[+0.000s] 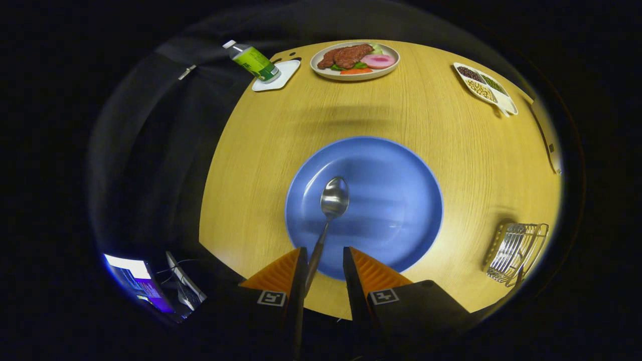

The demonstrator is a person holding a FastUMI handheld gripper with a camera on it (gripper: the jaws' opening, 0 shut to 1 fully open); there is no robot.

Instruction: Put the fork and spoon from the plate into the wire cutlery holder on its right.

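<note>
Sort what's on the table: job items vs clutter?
Job: spoon, handle between the gripper fingers, against one, gap to the other; blue plate; wire cutlery holder.
Clutter: bottle on coaster; food plate; divided snack dish.

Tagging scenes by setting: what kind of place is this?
Likely a mock dining table in a recording booth. A wooden table holds a blue plate, a food plate, a bottle and a wire holder. The spoon handle runs between the parted fingers, against the left one.
</note>
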